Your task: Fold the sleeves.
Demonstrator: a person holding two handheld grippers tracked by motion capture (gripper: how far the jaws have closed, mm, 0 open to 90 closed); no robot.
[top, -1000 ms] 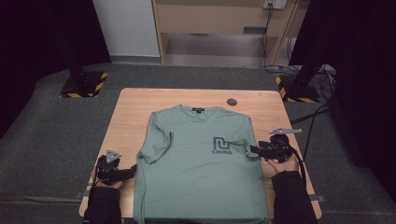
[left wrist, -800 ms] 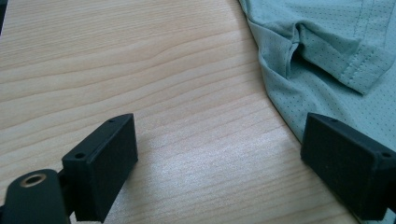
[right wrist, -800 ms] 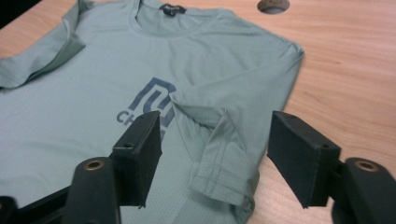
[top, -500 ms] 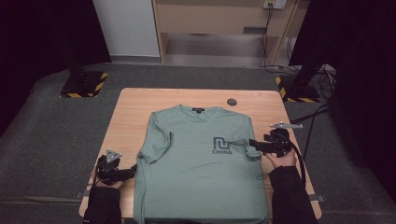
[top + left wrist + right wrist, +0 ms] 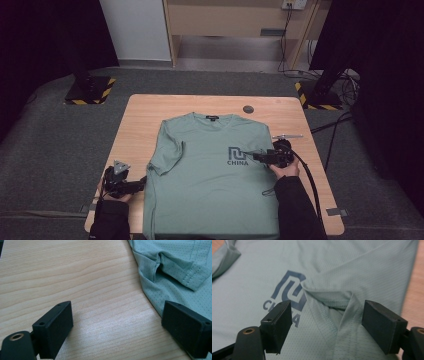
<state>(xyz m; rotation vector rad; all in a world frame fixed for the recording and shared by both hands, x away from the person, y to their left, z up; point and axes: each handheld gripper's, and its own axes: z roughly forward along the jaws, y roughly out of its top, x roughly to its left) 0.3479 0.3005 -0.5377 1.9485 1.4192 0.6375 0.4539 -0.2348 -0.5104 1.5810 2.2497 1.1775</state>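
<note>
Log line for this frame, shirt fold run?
t-shirt: flat on table, right sleeve folded inward | left gripper: open, beside shirt | right gripper: just opened, over sleeve

From the high view your wooden table (image 5: pixel 150 120) is evenly and moderately lit from overhead, while the room beyond falls into near black at both sides; detail there is soft and slightly grainy. In the left gripper view you get a pale sheen on the wood between the jaws, with the far wood mildly blurred. In the right gripper view the green T-shirt (image 5: pixel 352 272) is dimmer, folds casting soft shadows, edges blurred.
</note>
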